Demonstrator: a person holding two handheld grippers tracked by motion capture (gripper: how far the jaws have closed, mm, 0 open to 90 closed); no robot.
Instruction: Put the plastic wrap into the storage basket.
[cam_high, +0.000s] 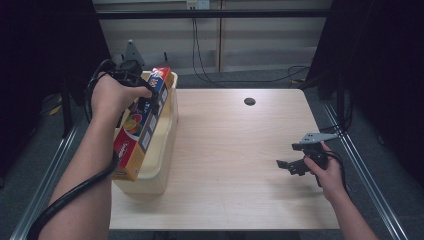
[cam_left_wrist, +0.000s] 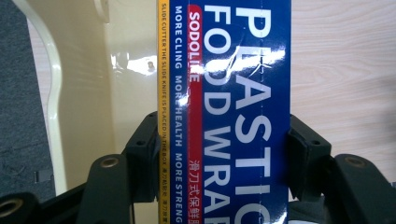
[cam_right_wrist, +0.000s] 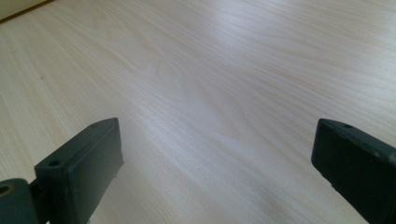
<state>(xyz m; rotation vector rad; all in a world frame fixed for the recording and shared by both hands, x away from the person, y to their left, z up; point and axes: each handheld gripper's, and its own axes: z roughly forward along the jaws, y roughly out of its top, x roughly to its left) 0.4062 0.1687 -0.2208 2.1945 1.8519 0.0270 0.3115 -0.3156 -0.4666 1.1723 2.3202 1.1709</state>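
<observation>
A long plastic food wrap box (cam_high: 142, 125), blue, red and yellow, lies tilted over a cream plastic bin (cam_high: 167, 142) at the table's left side. My left gripper (cam_high: 150, 95) is shut on the box near its far end. In the left gripper view both pads press the sides of the box (cam_left_wrist: 233, 112), with the bin's inner wall (cam_left_wrist: 126, 84) behind it. My right gripper (cam_high: 287, 166) hovers low over the right part of the table, open, with bare wood between its jaws. The right gripper's fingers (cam_right_wrist: 84, 163) stand wide apart.
The light wooden table (cam_high: 235, 150) has a dark round cable hole (cam_high: 249, 101) near its far edge. Cables run along the floor behind the table, and metal rails flank both sides.
</observation>
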